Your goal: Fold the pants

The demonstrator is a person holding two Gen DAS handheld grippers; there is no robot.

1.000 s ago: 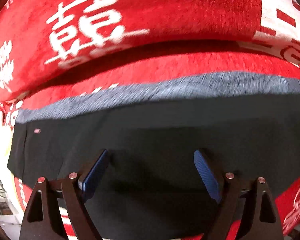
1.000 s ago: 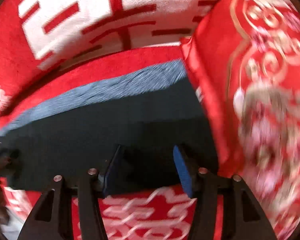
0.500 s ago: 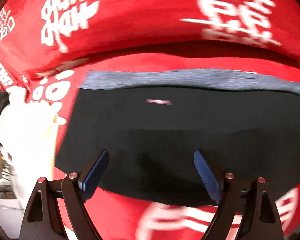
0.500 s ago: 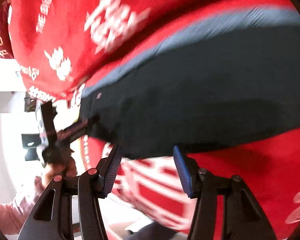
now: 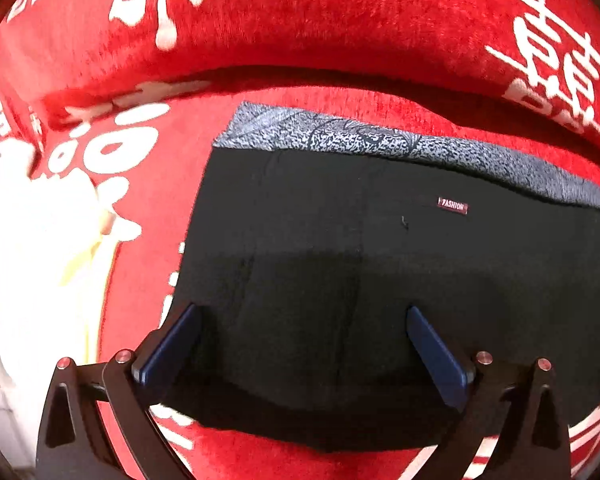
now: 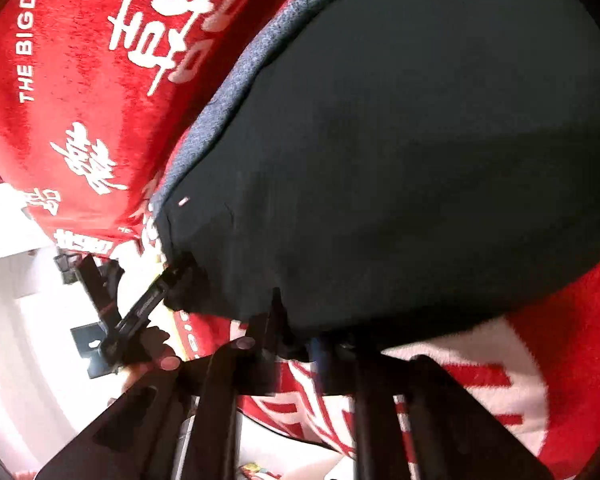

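Note:
The dark pants [image 5: 360, 272] lie folded flat on a red patterned cover, with a grey speckled band [image 5: 360, 136] along the far edge and a small "FASHION" tag [image 5: 452, 205]. My left gripper [image 5: 300, 344] is open, its blue pads [image 5: 172, 344] spread over the pants' near left part. In the right wrist view the pants [image 6: 400, 140] fill the upper right. My right gripper [image 6: 296, 336] has its fingers drawn close together at the pants' near edge; whether cloth is pinched is unclear. The left gripper [image 6: 172, 280] shows at the pants' left corner.
The red cover with white characters [image 5: 340, 32] rises as a backrest behind the pants. A white area [image 5: 32, 260] lies past the cover's left edge. A white floor [image 6: 28, 340] lies below the cover's edge in the right wrist view.
My left gripper has shifted left along the pants and stays open. My right gripper has swung round to the near edge and its fingers have closed in.

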